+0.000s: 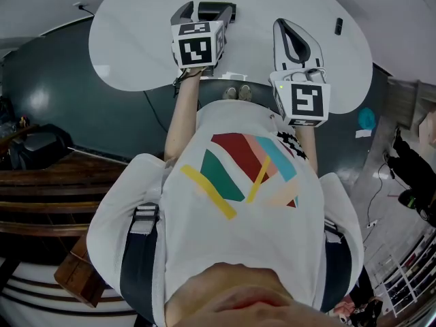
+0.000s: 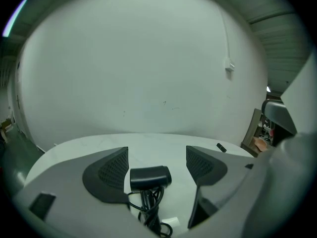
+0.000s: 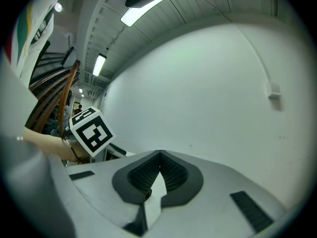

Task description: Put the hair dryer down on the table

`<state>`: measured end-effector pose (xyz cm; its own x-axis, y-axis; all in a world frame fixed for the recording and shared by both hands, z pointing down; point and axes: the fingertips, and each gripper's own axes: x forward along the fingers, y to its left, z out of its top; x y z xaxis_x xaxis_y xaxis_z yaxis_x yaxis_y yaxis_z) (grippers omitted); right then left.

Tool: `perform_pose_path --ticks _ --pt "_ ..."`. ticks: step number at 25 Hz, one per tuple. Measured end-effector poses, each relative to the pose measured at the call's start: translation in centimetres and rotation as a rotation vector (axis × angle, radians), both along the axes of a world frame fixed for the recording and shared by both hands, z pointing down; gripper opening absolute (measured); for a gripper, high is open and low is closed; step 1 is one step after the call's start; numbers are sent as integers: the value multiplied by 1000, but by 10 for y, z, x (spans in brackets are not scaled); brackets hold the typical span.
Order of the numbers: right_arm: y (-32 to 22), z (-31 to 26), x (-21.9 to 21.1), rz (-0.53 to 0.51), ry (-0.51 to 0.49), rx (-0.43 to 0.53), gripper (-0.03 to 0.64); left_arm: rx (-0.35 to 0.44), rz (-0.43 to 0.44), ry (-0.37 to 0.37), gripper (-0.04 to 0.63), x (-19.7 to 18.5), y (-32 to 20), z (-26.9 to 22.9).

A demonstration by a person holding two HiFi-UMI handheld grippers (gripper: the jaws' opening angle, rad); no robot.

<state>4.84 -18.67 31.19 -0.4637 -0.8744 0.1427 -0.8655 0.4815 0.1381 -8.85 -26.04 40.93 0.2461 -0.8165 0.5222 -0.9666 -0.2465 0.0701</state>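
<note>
A black hair dryer (image 2: 150,177) lies on the white round table (image 2: 89,148), its coiled black cord (image 2: 151,209) trailing towards the camera. My left gripper (image 2: 157,152) stands open around it, one jaw on each side, with a gap to the dryer on both sides. In the head view the hair dryer (image 1: 216,11) rests on the table (image 1: 136,39) at the left gripper (image 1: 204,12). My right gripper (image 1: 285,26) hovers over the table to the right, shut with nothing seen between its jaws; its fingertips meet in the right gripper view (image 3: 159,155).
A small black object (image 1: 338,26) lies near the table's far right edge. A white tag (image 2: 171,222) lies by the cord. A white wall rises behind the table. Dark floor surrounds it, with wooden furniture (image 1: 41,182) at the left and another person (image 1: 409,162) at the right.
</note>
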Motion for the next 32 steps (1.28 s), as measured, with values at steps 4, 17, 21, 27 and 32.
perform_pose_path --ticks 4,17,21,27,32 --pt "-2 -4 0 1 -29 0 11 140 60 16 373 11 -2 -42" --pt "0 -19 1 15 -39 41 11 370 158 74 316 38 23 -117" --pt "-1 -23 2 18 -45 51 11 443 139 48 254 35 28 -139" --pt "0 -22 0 6 -57 51 11 504 130 22 192 35 35 -152" --pt "-1 -23 2 5 -63 48 11 541 105 -2 120 35 37 -158"
